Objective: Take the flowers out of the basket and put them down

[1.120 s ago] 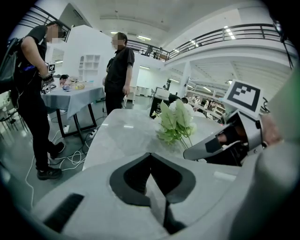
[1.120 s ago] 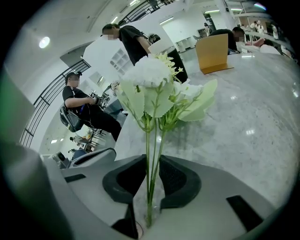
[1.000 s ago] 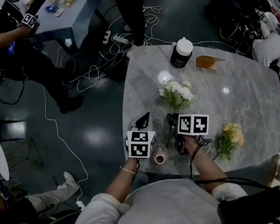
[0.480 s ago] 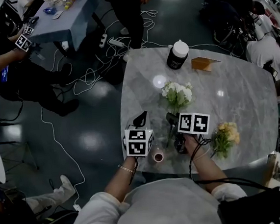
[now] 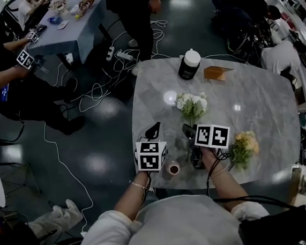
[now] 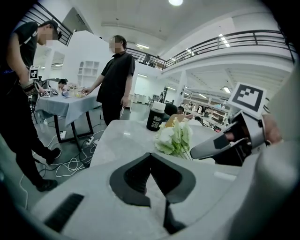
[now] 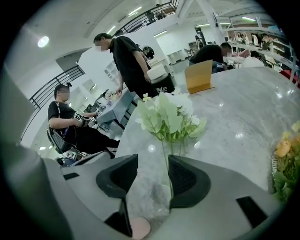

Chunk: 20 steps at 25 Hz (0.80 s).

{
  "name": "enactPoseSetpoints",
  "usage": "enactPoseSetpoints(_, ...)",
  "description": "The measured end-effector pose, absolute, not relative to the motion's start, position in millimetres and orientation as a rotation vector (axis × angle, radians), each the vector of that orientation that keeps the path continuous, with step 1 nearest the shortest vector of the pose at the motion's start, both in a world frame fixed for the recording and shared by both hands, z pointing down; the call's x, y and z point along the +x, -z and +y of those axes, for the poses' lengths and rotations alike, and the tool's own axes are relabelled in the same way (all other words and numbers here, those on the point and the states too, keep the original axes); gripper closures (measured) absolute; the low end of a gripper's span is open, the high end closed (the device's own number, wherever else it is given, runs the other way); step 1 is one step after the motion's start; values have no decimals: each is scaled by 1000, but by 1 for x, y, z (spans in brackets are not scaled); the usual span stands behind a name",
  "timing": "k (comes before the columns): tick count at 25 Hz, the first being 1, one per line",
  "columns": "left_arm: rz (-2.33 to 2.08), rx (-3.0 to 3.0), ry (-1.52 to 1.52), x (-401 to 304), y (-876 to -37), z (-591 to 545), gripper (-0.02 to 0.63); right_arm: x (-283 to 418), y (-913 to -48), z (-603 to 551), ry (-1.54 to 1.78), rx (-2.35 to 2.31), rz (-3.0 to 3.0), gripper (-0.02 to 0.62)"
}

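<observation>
A bunch of white flowers [image 5: 191, 103] lies on the marble table [image 5: 257, 90], its thin stem running back toward me. My right gripper [image 5: 187, 130] hangs just above that stem. Its jaws have just been opening and now stand wide; in the right gripper view the stem [image 7: 165, 161] passes between the right gripper [image 7: 153, 171] pads without touching them. My left gripper [image 5: 154, 129] is to the left of the stem, shut with nothing in it [image 6: 151, 159]. A yellow bunch [image 5: 245, 145] lies at the right near the front edge. I see no basket.
A small round pot [image 5: 173, 169] stands at the table's front edge between my hands. At the far side are a black jar with a white lid [image 5: 189, 64] and a brown card [image 5: 217, 72]. Cables [image 5: 100, 81] and people surround the table.
Both grippers have lifted a little above the table. The white flowers stay lying where they were, and the yellow bunch has not moved.
</observation>
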<state>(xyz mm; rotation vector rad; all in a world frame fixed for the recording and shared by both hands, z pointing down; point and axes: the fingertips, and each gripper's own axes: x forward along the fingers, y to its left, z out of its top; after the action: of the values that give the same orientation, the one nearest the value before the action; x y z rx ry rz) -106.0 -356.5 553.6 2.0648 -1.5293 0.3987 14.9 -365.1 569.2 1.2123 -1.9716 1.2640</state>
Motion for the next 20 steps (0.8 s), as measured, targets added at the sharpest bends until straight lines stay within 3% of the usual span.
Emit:
enactPoseSetpoints(11,-1513,2124,-368,-110,-526,-334,597,16,-525,-348,-1110,1329,-2044,431)
enactPoseSetpoints(15,-1507,2157,-363,-114,-512,-320,597,16,-506,-335,-1051,1387,-2067,506)
enactPoseSetpoints(20,-1485,2210,-360,-117,-502,-301,597,17,-494,-316,-1002,1469,-2077,548)
